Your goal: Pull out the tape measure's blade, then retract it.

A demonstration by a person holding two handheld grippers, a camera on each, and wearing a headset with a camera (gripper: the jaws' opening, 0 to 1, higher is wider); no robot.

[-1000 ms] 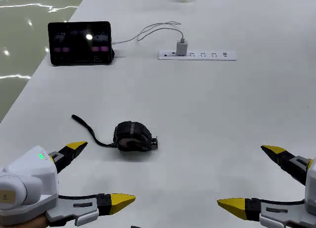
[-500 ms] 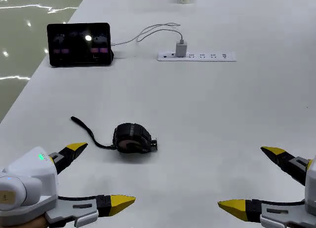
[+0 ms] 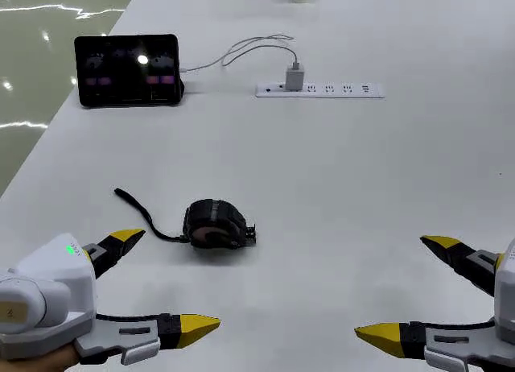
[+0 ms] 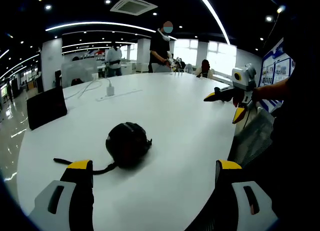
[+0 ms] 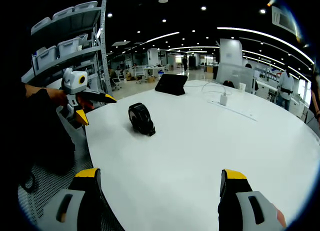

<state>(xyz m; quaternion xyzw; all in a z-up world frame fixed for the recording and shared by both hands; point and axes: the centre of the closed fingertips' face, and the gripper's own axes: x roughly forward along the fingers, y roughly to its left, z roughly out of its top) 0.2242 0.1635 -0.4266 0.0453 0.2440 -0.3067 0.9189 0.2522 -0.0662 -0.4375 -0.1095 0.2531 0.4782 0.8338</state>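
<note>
Yellow-tipped jaws are spread wide on the left gripper (image 3: 173,279) and the right gripper (image 3: 394,287) at the near edge of the white table (image 3: 346,171); nothing is gripped by either. Beyond the left gripper, and apart from both, the tape measure (image 3: 214,224) is found resting on the table, with its wrist strap (image 3: 135,208) trailed out to the left and the blade hook (image 3: 251,229) presented at the lower right of the case. The case is judged to be compact, rigid and moderately heavy, with a black shell that should be held without slipping; it is best clamped across its two broad faces by the left gripper. The hook is judged thin and stiff, and is best pinched by the right gripper and drawn out level, since the blade can be expected to buckle if bent and to snap back under spring tension. Farther off, a power strip (image 3: 320,89) with a charger (image 3: 295,77) plugged in and a dark tablet (image 3: 129,70) are seen.
</note>
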